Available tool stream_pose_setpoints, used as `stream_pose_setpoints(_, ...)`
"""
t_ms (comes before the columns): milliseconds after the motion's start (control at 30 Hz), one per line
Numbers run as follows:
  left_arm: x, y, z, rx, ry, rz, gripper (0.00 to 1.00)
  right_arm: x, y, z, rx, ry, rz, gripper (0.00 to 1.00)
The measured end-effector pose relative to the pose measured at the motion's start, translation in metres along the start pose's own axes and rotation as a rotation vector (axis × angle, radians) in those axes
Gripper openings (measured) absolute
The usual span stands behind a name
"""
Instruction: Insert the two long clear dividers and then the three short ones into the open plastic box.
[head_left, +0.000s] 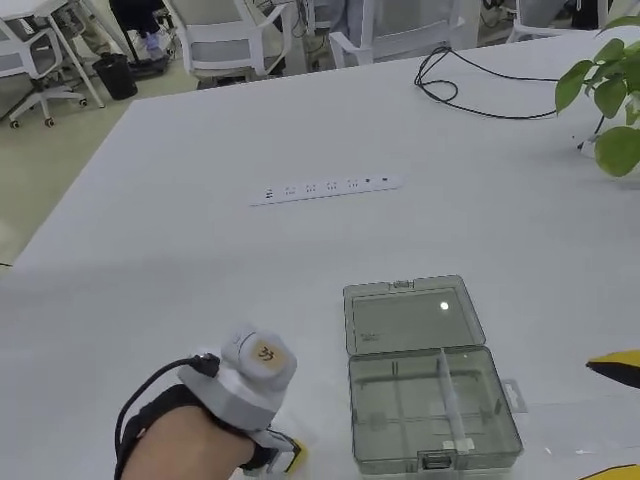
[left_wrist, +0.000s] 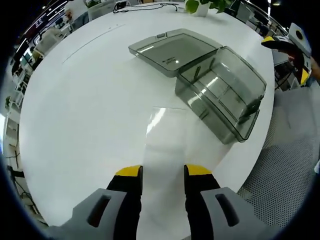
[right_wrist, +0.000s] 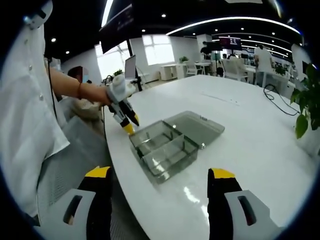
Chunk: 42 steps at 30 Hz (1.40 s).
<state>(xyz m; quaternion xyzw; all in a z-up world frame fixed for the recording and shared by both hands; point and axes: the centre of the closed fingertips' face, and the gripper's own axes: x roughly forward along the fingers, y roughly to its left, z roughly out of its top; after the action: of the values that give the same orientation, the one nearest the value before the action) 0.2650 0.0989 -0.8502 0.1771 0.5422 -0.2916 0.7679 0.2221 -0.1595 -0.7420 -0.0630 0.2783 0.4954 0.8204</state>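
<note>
My left hand-held gripper is closed narrowly on a clear divider, just short of the open box on the tabletop. Risk: the flexible sheet could skew and miss its slots. My right hand-held gripper stands wide open and empty.

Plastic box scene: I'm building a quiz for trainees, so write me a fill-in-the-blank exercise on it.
The plastic box is ____, its lid flat on the table.
The right gripper holds ____ between its jaws.
The power strip beyond the box is ____.
Missing words: open; nothing; white.
</note>
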Motion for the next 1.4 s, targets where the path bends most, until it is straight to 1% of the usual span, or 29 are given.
stream_pose_setpoints(133,0.001,-0.002,0.0,0.008,0.005,-0.009,0.31,0.0,0.0,-0.001,0.004,-0.003,-0.006,0.79)
stream_pose_setpoints(300,0.001,-0.006,0.004,-0.04,-0.017,-0.039,0.31,0.001,0.003,-0.004,0.009,0.007,-0.003,0.79)
stream_pose_setpoints(367,0.001,-0.006,0.004,-0.06,-0.027,-0.045,0.31,0.001,0.003,-0.007,0.021,0.024,-0.006,0.8)
stream_pose_setpoints(433,0.0,-0.007,0.005,-0.101,-0.049,-0.062,0.31,0.002,0.004,-0.009,0.027,0.03,-0.006,0.8)
stream_pose_setpoints(467,0.0,-0.008,0.005,-0.13,-0.063,-0.074,0.31,0.002,0.004,-0.009,0.029,0.034,-0.006,0.8)
stream_pose_setpoints(567,-0.003,-0.01,0.004,-0.192,-0.09,-0.094,0.31,0.003,0.006,-0.011,0.039,0.053,-0.006,0.8)
stream_pose_setpoints(600,-0.004,-0.011,0.004,-0.221,-0.106,-0.103,0.3,0.004,0.006,-0.01,0.039,0.054,-0.004,0.8)
stream_pose_setpoints(633,-0.005,-0.011,0.004,-0.228,-0.11,-0.105,0.3,0.004,0.008,-0.009,0.033,0.054,-0.003,0.8)
stream_pose_setpoints(667,-0.006,-0.012,0.003,-0.252,-0.122,-0.112,0.3,0.004,0.009,-0.008,0.033,0.053,-0.003,0.8)
stream_pose_setpoints(700,-0.008,-0.012,0.003,-0.262,-0.132,-0.116,0.3,0.005,0.009,-0.006,0.034,0.054,-0.002,0.8)
stream_pose_setpoints(767,-0.011,-0.013,0.004,-0.303,-0.163,-0.129,0.3,0.006,0.011,-0.003,0.035,0.054,-0.001,0.8)
stream_pose_setpoints(900,-0.022,-0.014,0.005,-0.351,-0.217,-0.143,0.3,0.009,0.015,0.009,0.047,0.039,0.003,0.77)
stream_pose_setpoints(933,-0.025,-0.015,0.007,-0.366,-0.239,-0.15,0.3,0.01,0.017,0.014,0.047,0.029,0.004,0.77)
stream_pose_setpoints(1000,-0.03,-0.016,0.01,-0.384,-0.267,-0.16,0.3,0.012,0.018,0.02,0.062,0.025,0.003,0.75)
stream_pose_setpoints(1067,-0.038,-0.018,0.013,-0.398,-0.295,-0.167,0.3,0.014,0.02,0.029,0.071,0.005,-0.001,0.74)
stream_pose_setpoints(1200,-0.053,-0.024,0.027,-0.412,-0.365,-0.193,0.3,0.018,0.024,0.051,0.117,-0.042,-0.003,0.69)
stream_pose_setpoints(1233,-0.058,-0.027,0.033,-0.416,-0.392,-0.206,0.3,0.02,0.025,0.059,0.134,-0.058,-0.003,0.68)
stream_pose_setpoints(1300,-0.064,-0.031,0.04,-0.418,-0.421,-0.221,0.3,0.023,0.025,0.069,0.163,-0.082,-0.009,0.63)
stream_pose_setpoints(1333,-0.068,-0.034,0.044,-0.416,-0.439,-0.23,0.3,0.024,0.026,0.076,0.174,-0.103,-0.004,0.61)
stream_pose_setpoints(1367,-0.073,-0.039,0.051,-0.414,-0.464,-0.245,0.3,0.027,0.028,0.085,0.194,-0.124,-0.001,0.58)
stream_pose_setpoints(1400,-0.078,-0.043,0.057,-0.41,-0.488,-0.259,0.3,0.03,0.028,0.09,0.208,-0.127,-0.003,0.55)
